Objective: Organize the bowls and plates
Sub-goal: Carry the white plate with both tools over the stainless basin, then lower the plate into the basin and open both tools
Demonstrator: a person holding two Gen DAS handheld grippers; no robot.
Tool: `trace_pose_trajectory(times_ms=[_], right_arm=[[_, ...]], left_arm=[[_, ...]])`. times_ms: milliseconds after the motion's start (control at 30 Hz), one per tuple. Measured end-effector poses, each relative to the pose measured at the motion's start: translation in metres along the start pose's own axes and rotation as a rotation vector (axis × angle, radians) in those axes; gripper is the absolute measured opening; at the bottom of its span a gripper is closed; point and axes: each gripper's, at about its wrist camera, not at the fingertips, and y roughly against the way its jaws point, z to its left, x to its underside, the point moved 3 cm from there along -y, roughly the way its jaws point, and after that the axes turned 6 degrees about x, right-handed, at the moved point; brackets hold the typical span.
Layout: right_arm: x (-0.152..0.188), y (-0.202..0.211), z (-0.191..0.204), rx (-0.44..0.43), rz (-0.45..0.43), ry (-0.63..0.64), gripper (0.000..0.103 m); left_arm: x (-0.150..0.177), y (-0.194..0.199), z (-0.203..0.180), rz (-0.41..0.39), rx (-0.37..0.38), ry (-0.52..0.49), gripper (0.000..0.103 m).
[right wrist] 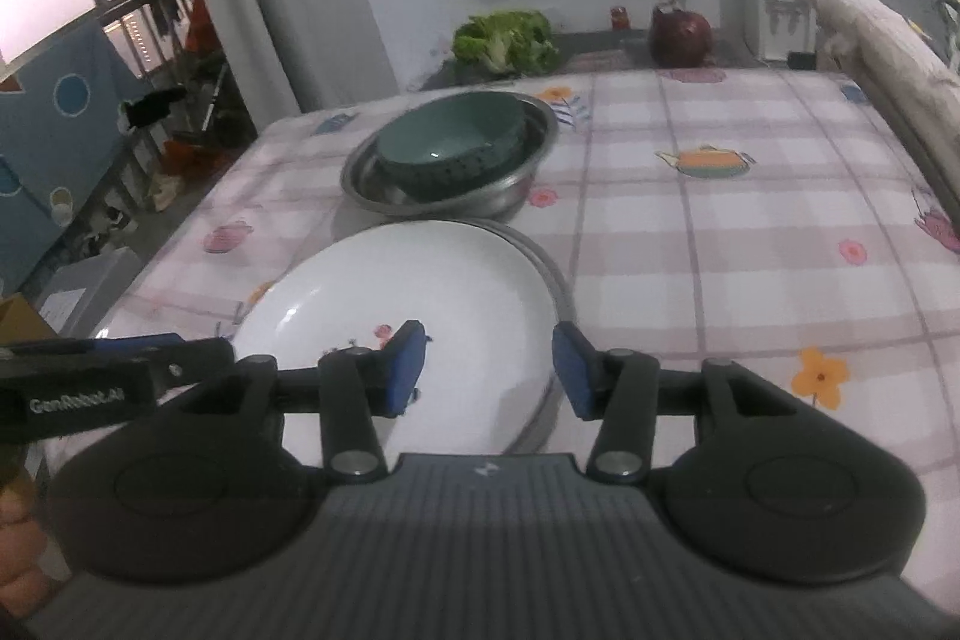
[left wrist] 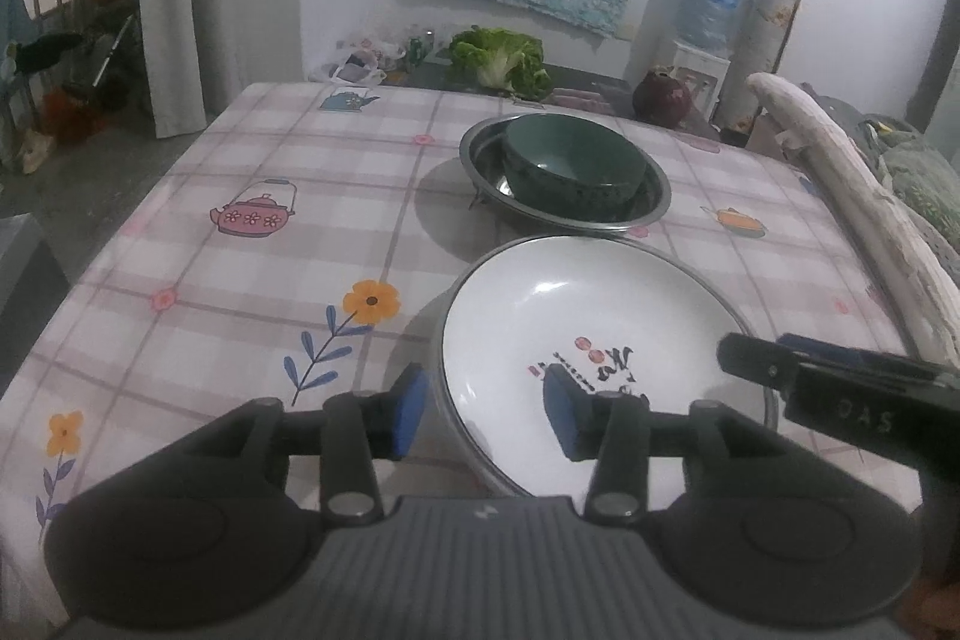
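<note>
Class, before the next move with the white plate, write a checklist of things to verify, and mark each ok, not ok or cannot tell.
1. Left tongs straddle the white plate's rim, not pressing: ok.
2. Right tongs straddle its opposite rim, not pressing: ok.
3. Plate sits on a grey-rimmed dish: ok.
4. Green bowl nested in steel basin: ok.
5. Plate empty: ok.
6. Stack clear of basin: cannot tell.

plate print (left wrist: 591, 370) partly hidden by tongs
</note>
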Motion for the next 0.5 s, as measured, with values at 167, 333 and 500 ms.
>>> trace_pose_trajectory(times_ms=[167, 333, 500], right_arm=[[0.002, 0.007, 0.006, -0.017, -0.005, -0.009, 0.051], [0.008, 0.023, 0.004, -0.030, -0.023, -0.033, 0.061], [0.012, 0.036, -0.003, -0.036, -0.036, -0.041, 0.066]], left_arm=[[0.003, 0.004, 0.000, 0.002, -0.002, -0.008, 0.060], [0.007, 0.010, -0.002, 0.027, -0.018, -0.016, 0.066], [0.009, 0.021, -0.012, 0.002, -0.029, -0.034, 0.073]])
